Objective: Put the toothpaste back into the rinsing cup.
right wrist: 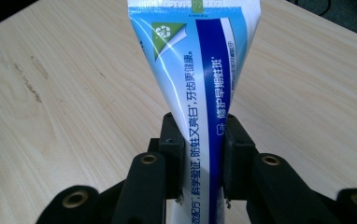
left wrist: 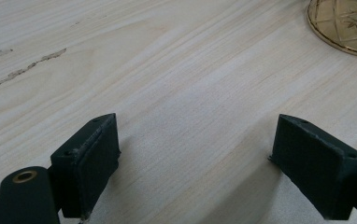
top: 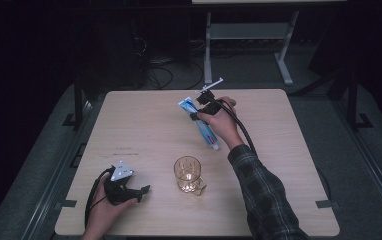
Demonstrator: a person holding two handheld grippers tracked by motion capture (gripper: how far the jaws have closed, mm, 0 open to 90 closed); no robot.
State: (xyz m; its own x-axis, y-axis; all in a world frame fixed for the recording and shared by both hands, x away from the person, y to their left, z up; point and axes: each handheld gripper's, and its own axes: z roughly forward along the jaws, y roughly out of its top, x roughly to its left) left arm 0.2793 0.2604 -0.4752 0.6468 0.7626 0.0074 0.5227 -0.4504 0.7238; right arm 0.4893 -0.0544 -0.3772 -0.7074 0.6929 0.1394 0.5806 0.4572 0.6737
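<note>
Tube [right wrist: 200, 84] clamped in right gripper [right wrist: 200, 154] above bench [top: 144, 120] centre.
Left gripper [left wrist: 195, 154] jaws apart, empty; thin grip may slip, dropping tube onto glass [top: 187, 173].

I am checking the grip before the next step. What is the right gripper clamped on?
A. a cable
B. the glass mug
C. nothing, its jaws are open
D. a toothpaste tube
D: in the right gripper view the right gripper has both jaws pressed on the blue and white toothpaste tube, and the high view shows it held above the table.
</note>
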